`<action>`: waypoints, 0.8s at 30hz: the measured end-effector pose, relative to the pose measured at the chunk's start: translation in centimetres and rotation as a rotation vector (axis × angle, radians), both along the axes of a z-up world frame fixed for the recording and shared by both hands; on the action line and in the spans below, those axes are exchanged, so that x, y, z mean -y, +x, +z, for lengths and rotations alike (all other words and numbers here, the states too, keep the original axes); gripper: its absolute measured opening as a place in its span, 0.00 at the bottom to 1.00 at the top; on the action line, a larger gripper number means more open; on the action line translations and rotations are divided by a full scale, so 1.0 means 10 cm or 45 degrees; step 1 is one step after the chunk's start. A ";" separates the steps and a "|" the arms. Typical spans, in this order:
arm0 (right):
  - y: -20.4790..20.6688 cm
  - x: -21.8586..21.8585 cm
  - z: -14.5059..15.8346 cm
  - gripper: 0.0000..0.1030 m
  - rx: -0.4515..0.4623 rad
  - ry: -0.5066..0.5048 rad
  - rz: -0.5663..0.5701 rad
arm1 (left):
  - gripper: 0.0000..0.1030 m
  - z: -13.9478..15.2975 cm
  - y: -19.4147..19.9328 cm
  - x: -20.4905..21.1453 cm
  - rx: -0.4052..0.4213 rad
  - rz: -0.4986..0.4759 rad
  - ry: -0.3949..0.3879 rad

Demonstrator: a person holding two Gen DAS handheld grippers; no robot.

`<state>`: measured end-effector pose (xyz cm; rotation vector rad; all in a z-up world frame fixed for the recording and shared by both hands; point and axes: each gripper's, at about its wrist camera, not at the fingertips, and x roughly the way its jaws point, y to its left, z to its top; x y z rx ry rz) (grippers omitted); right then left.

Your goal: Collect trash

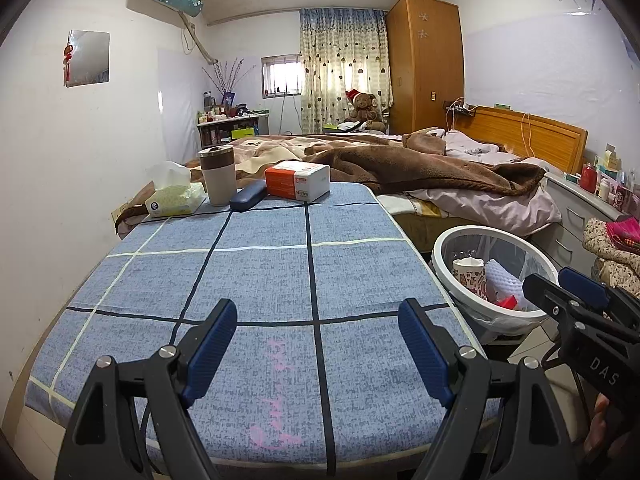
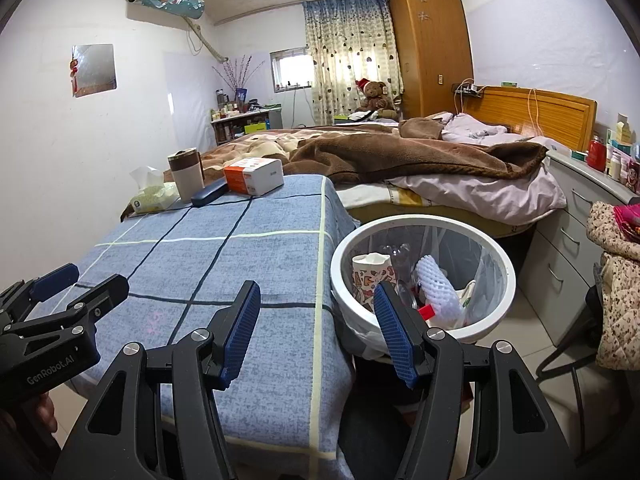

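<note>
Blue checked cloth is covering the table [image 1: 280,280] you are working over, and you are holding your left tongs [image 1: 318,344] spread wide above its near end, gripping nothing. Your right tongs [image 2: 316,332] are also gaping apart and carrying nothing, hanging over the table's right edge with one blue pad over the cloth and the other in front of the bin [image 2: 505,264]. From the left view the right tongs [image 1: 560,284] are showing at the far right, just in front of the bin [image 1: 442,248].

The white round bin is standing on the floor, just beside the table's right side, between it and the grey drawers [image 2: 568,248]. The trash is already lying inside it: a patterned paper cup [image 2: 370,276], a white foam net [image 2: 436,284], a small red piece [image 2: 426,312] and some clear plastic.

At the far end of the table a tissue pack [image 1: 172,198], a beige cup with a brown band [image 1: 218,176], a dark blue case [image 1: 248,196] and an orange and white box [image 1: 298,180] are sitting close together, well apart from both tongs. Behind them a bed is lying under a brown blanket [image 1: 400,164]
</note>
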<state>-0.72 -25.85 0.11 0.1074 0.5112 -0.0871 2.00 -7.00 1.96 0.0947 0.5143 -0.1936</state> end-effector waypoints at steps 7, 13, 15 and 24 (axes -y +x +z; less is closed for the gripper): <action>0.00 0.00 0.00 0.59 0.002 -0.001 0.000 | 0.82 0.01 0.00 -0.01 0.001 0.004 -0.002; 0.00 0.00 0.02 0.59 0.002 -0.001 -0.004 | 0.82 0.02 -0.01 -0.02 0.000 0.006 -0.002; 0.00 -0.01 0.03 0.59 0.002 -0.001 -0.003 | 0.82 0.02 0.00 0.01 0.000 0.006 -0.001; 0.00 0.00 0.04 0.59 0.005 -0.001 -0.003 | 0.82 0.01 0.00 0.01 0.001 0.006 0.001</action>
